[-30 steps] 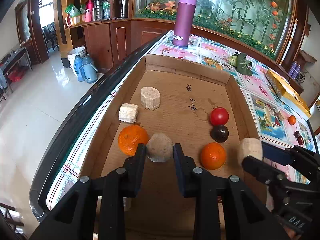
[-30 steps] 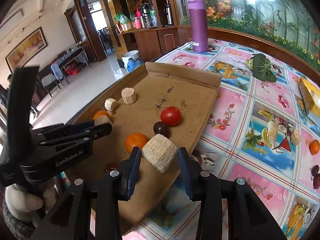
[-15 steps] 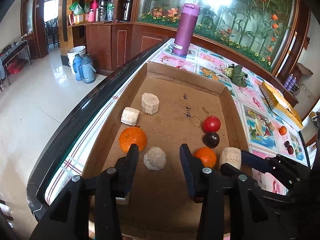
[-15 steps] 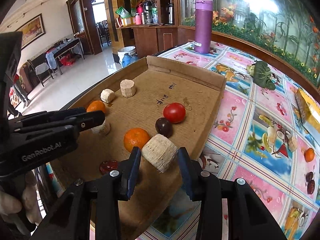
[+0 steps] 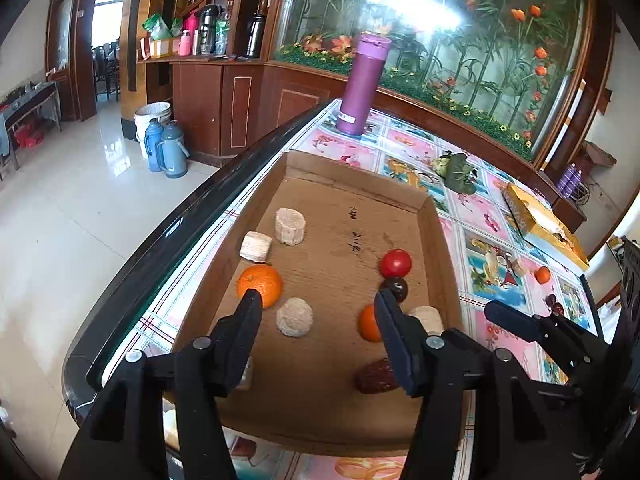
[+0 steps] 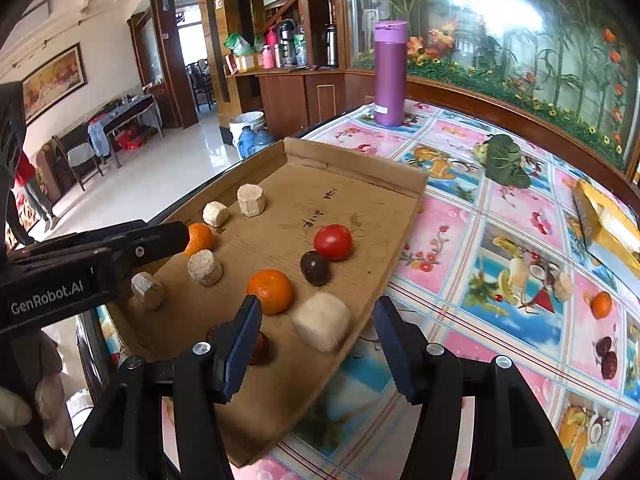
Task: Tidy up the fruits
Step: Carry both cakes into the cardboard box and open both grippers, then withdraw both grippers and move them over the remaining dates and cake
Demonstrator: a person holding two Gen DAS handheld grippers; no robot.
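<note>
Left tongs (image 5: 316,304), just opening, hang apart above a pale chunk (image 5: 295,317) in the cardboard tray (image 5: 436,248).

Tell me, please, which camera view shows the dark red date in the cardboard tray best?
The left wrist view: the dark red date lies mostly visible near the cardboard tray's front, beside one finger. In the right wrist view the date is half hidden behind a finger.

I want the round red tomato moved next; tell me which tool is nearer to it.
Right. The right tool sits just short of the round red tomato, on the tray's near right side; the left tool hangs over the opposite side, by the oranges.
</note>
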